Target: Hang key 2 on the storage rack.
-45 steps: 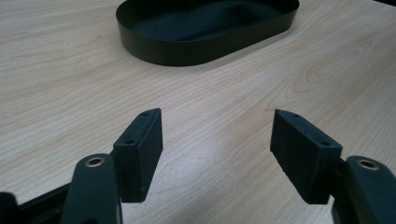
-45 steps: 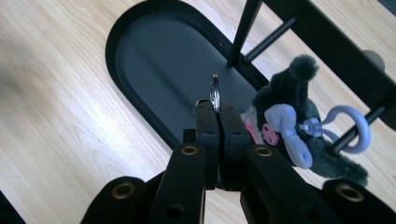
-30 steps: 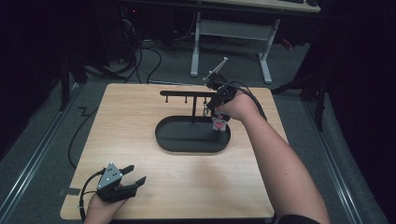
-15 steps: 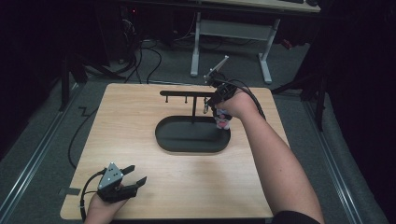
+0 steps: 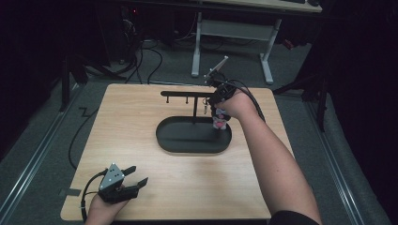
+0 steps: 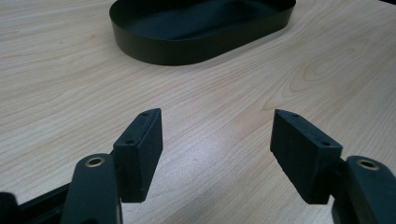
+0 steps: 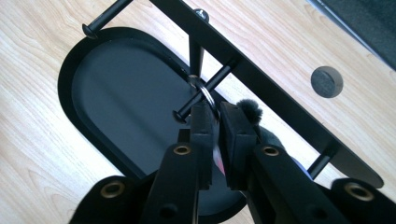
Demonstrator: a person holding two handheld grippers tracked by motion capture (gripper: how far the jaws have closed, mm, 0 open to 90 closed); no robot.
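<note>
the keyring [image 7: 204,93], with a small pink-and-white charm [image 5: 219,123] below it, hangs on a short peg [image 7: 201,95] of the black rack's [image 5: 187,93] crossbar, above the far right part of the oval black tray [image 5: 187,143]. the right hand-held gripper [image 7: 218,112] has its jaws nearly together around the ring; they have just been opening a little, and whether the pads press on it cannot be told. the right forearm reaches diagonally across the bench [image 5: 141,117], the hand raised at the rack. the left hand-held gripper [image 5: 133,176] rests near the front left corner of the bench, jaws apart with nothing between them, pointing toward the tray. the bench is pale wood; around it lie a dark floor, cables and a white-framed desk [image 5: 234,33] behind.
</note>
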